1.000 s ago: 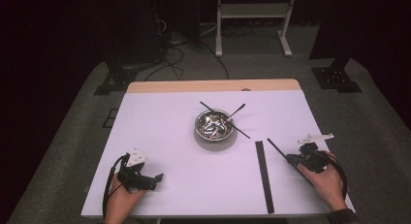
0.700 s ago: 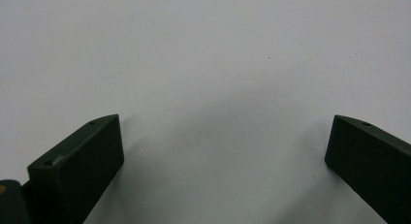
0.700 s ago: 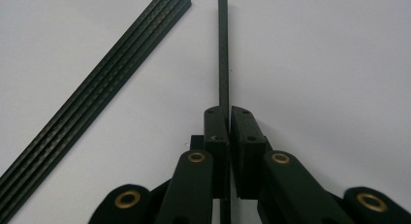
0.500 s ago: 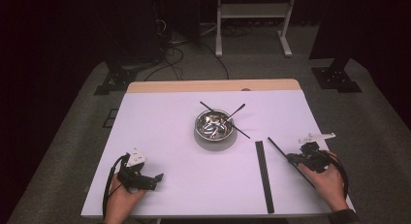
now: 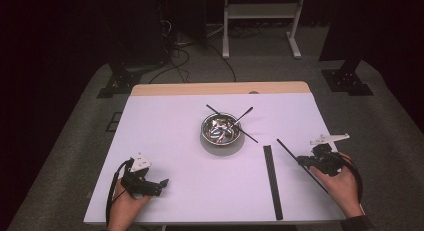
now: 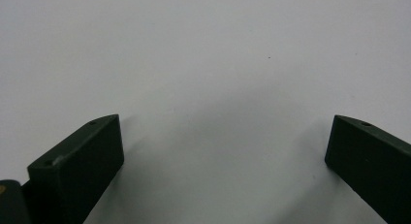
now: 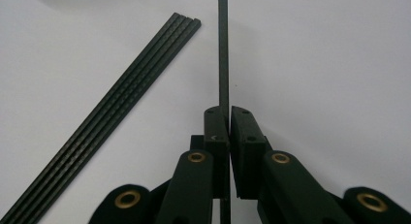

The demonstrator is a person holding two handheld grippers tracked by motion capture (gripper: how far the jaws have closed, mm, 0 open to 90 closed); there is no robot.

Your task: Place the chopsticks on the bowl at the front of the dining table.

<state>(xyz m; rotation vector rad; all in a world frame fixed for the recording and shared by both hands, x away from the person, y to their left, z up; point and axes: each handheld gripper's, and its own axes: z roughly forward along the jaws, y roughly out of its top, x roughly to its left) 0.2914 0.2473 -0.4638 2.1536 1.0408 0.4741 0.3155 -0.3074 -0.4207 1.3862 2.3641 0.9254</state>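
One thin black stick (image 7: 223, 54) is pinched between the jaws of my right hand-held gripper (image 7: 228, 118), running out toward 12 o'clock over the white worktop (image 5: 175, 141). A bundle of sticks (image 7: 111, 107) lies apart at 10 o'clock, the bowl (image 5: 220, 131) beyond. My left hand-held gripper (image 6: 223, 151) rests spread, holding nothing.
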